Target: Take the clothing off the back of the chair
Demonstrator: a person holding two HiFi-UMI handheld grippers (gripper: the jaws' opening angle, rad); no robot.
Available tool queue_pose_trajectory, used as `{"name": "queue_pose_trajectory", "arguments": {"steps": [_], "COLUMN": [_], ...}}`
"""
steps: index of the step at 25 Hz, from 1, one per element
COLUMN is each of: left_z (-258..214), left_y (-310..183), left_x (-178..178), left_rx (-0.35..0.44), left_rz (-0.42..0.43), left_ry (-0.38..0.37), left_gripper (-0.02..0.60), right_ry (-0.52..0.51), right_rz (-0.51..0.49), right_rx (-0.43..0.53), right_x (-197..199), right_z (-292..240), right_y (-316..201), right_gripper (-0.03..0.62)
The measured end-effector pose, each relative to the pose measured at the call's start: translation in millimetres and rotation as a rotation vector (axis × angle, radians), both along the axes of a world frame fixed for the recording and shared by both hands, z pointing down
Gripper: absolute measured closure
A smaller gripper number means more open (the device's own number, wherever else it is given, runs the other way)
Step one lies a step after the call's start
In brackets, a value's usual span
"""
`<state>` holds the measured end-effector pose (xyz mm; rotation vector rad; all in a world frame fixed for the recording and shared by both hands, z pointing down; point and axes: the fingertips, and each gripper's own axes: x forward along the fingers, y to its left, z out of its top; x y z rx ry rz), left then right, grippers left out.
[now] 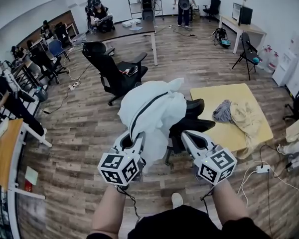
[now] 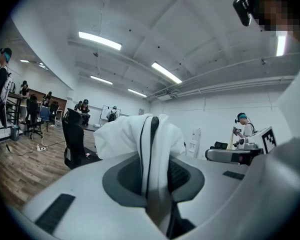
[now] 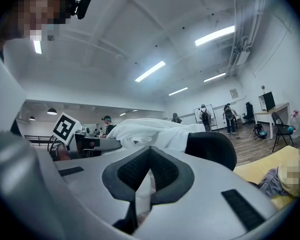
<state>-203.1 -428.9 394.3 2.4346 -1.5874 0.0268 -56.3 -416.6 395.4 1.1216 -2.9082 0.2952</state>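
Note:
A white garment [image 1: 152,108] with a black stripe hangs bunched over the black office chair [image 1: 193,114], lifted up in front of me. My left gripper [image 1: 135,139] is shut on a fold of the garment [image 2: 140,139], and the striped cloth runs down between its pads [image 2: 182,176]. My right gripper [image 1: 187,136] is shut on a thin strip of the same garment [image 3: 150,129], beside the chair's dark backrest [image 3: 212,149]. The two grippers stand side by side at the garment's near edge.
A yellow table [image 1: 209,96] stands just right of the chair with a pile of clothes [image 1: 236,114] on it. Another black office chair [image 1: 114,68] and a dark desk [image 1: 124,31] are further off. Several people stand at the far wall. Cables lie on the floor at right.

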Motion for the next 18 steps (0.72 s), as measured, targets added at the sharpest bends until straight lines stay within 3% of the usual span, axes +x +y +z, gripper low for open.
{"name": "queue_pose_trajectory", "arguments": {"steps": [12, 18], "left_z": [-32, -43], "left_y": [112, 168], "left_x": [-72, -92], "left_rx": [0.075, 0.119], "left_rz": [-0.021, -0.018], "left_ry": [0.032, 0.048], "left_gripper": [0.499, 0.499], "right_ry": [-0.018, -0.017], "right_rz": [-0.033, -0.012], "right_rx": [0.038, 0.046], "right_x": [-68, -83], "right_z": [-17, -20], "right_y": [87, 137], "right_gripper": [0.582, 0.582]}}
